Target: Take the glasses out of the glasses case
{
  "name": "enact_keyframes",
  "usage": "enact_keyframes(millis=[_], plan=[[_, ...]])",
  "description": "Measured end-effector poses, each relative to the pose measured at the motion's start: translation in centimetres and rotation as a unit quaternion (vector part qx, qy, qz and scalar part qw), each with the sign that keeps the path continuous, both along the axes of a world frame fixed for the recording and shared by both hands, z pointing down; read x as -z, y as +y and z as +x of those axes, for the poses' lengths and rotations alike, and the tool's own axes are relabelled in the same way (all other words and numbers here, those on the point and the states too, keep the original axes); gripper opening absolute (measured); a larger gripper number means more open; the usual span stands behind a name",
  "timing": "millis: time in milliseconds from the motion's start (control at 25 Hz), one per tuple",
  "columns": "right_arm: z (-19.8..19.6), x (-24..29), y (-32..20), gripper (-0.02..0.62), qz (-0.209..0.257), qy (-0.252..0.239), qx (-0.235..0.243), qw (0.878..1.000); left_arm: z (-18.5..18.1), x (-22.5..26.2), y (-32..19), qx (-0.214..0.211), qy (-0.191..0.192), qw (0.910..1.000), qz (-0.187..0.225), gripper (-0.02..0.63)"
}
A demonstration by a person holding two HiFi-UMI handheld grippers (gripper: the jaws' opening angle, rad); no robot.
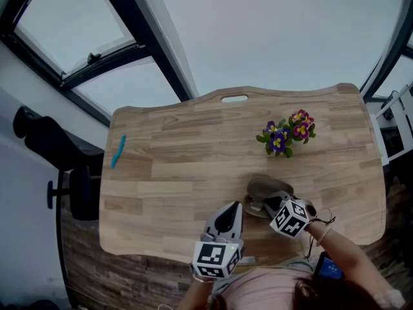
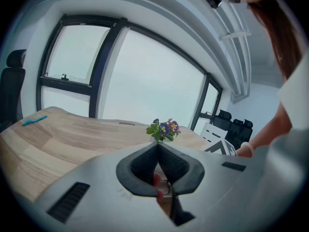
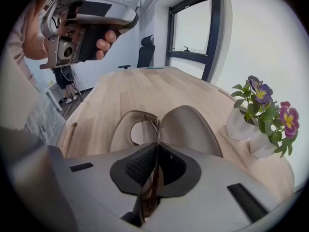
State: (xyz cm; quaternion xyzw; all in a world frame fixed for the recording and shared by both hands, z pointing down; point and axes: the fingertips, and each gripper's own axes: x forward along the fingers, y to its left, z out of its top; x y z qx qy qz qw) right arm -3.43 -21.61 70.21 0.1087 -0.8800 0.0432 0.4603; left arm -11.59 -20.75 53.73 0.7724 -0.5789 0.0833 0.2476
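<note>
Wooden table (image 1: 193,147) under large windows, black office chair (image 1: 58,154) off its left edge. On the table: flowers in a white pot (image 1: 287,133) toward the far right, a small blue thing (image 1: 118,150) near the left edge.

Glasses case (image 3: 193,127) lies open on the table near the front edge, just ahead of the right gripper (image 3: 157,144).

Right gripper: jaws closed on the glasses (image 3: 140,129). The thin frame runs edge-on between the pads, and one tinted lens spreads to the left, over the open case. Cannot tell whether the glasses touch the case or sit clear of it.

Left gripper (image 2: 157,144): jaws together at the tips, nothing held between them. Something reddish shows through the gap lower down, too blurred to identify. It is held up off the table beside the right gripper and near the front edge, pointing across the table toward the flowers.
</note>
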Motion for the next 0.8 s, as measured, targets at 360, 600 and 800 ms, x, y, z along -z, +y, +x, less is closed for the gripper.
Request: enact_keyframes(millis=[360, 600, 800], plan=[[0.2, 1.8, -0.3, 0.012, 0.026, -0.02, -0.009, 0.999, 0.5, 0.5, 0.4, -0.003, -0.003, 1.0, 0.007, 0.0], [0.5, 3.2, -0.9, 0.012, 0.037, -0.039, -0.04, 0.998, 0.7, 0.4, 0.8, -0.005, -0.016, 0.9998, 0.01, 0.0], [1.1, 4.6, -1.4, 0.012, 0.049, -0.056, -0.069, 0.995, 1.1, 0.5, 1.1, -0.007, -0.016, 0.9997, 0.015, 0.0]])
